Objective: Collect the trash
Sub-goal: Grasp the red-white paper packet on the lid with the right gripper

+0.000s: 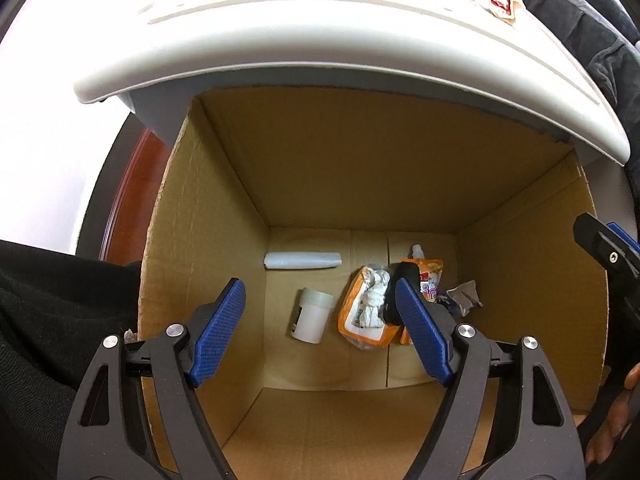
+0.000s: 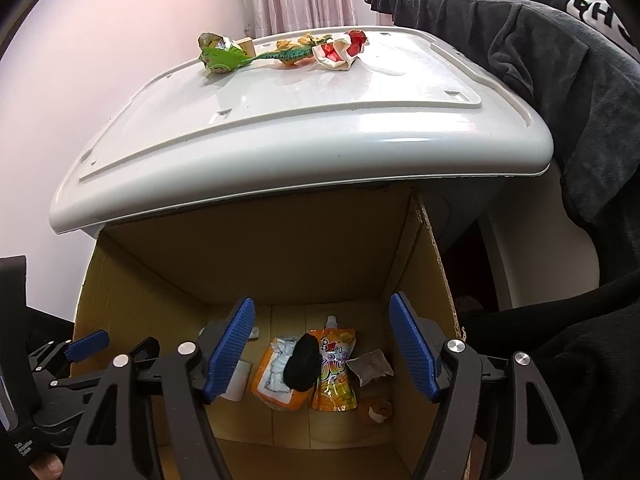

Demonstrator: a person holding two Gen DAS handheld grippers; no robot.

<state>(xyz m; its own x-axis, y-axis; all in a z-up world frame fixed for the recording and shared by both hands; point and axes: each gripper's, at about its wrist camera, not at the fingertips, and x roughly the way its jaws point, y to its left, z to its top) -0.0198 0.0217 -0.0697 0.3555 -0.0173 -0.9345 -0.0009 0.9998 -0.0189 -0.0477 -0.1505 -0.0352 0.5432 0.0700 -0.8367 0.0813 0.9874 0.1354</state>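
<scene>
Both grippers hung over the open cardboard box (image 2: 132, 280), which stood against the front of a white plastic lid (image 2: 304, 120). Left gripper (image 1: 320, 324): jaws spread wide, nothing between them. Right gripper (image 2: 322, 346): jaws likewise spread and empty.

Already on the box floor: an orange wipes pack (image 1: 366, 312), a juice pouch (image 2: 334, 368), a black lump (image 2: 301, 364), a white jar (image 1: 312, 314), a pale plastic roll (image 1: 302, 260), a crumpled grey scrap (image 2: 370, 366).

Trash not yet collected lay at the far end of the lid, well apart from both grippers: a green wrapper (image 2: 222, 56), a long green-and-orange wrapper (image 2: 292, 54) touching it, and a red-and-white wrapper (image 2: 340, 50) at the right end.

Judged all three to be light, thin and crinkly, likely slick film that would collapse under the pads rather than resist. Fragility no concern. Best hold seemed a bunched or raised fold, not a flat edge lying on the smooth lid. The long wrapper looked best taken near its middle, so neither end dragged its neighbours along.
</scene>
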